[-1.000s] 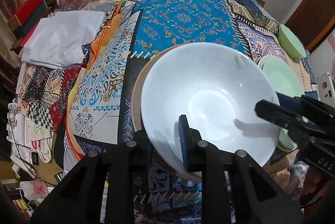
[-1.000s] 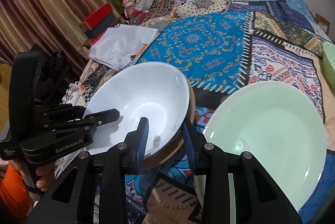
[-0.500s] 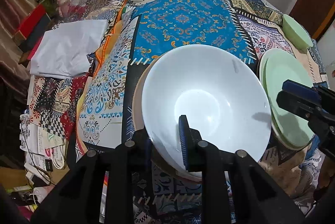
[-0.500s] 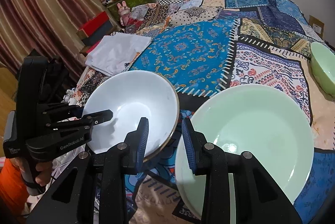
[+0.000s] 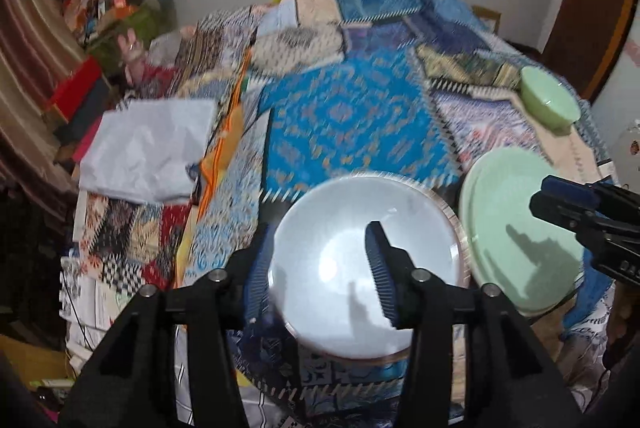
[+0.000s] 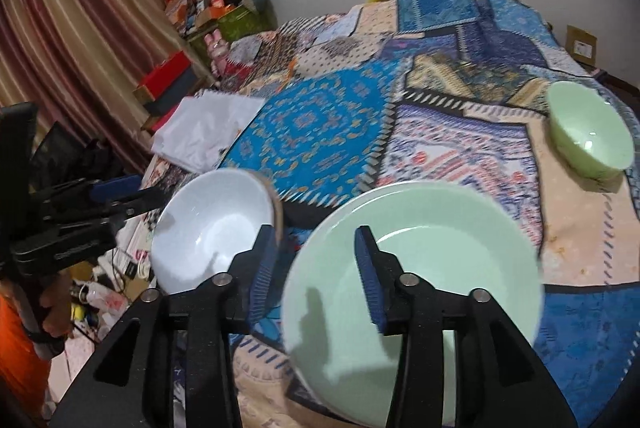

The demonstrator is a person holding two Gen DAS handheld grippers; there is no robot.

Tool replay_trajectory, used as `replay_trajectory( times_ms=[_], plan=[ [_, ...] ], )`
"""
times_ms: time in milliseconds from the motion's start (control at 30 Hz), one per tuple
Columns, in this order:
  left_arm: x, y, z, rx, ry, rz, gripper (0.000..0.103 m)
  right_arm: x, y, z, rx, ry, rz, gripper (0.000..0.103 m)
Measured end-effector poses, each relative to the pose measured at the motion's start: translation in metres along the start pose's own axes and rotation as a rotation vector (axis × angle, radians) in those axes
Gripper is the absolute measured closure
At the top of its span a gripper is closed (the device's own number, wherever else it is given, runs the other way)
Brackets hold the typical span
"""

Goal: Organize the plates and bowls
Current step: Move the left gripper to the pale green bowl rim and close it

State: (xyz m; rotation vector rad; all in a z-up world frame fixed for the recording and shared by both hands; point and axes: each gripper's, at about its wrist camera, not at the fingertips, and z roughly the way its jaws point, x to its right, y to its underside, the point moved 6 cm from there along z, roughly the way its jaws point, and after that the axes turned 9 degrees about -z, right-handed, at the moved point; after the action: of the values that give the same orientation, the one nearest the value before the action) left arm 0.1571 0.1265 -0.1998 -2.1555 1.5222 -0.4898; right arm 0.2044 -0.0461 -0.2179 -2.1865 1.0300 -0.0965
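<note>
Both wrist views look down, close, across the white bowl [image 5: 360,264] [image 6: 212,232]; the left view sits left of it, the right view right.

- One white bowl [image 5: 360,260] with a brownish rim.
- One pale green bowl [image 6: 588,136], far side of the quilt.
- Green plates [image 6: 416,264]: a stack, two edges showing in the left view, exact count unclear.
- One folded white cloth [image 5: 148,148].
- Two tongs: left [image 5: 318,272], right [image 6: 316,272].

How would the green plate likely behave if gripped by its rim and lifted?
The green plate looks glossy, so its rim would probably be slippery between the right gripper's fingers. It seems rigid, likely glass or ceramic, so breakable. Wide and shallow, held at one edge it would probably droop.
</note>
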Motion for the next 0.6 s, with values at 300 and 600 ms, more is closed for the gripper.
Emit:
replay_trajectory(
  times_ms=[300, 600],
  plan=[
    [0.064, -0.029, -0.024, 0.064, 0.093, 0.064, 0.046, 0.054, -0.007, -0.048, 0.067, 0.115, 0.043, 0.056],
    [0.145, -0.059, -0.029, 0.102, 0.184, 0.147, 0.039, 0.113, -0.010, -0.089, 0.119, 0.223, 0.089, 0.056]
  ],
)
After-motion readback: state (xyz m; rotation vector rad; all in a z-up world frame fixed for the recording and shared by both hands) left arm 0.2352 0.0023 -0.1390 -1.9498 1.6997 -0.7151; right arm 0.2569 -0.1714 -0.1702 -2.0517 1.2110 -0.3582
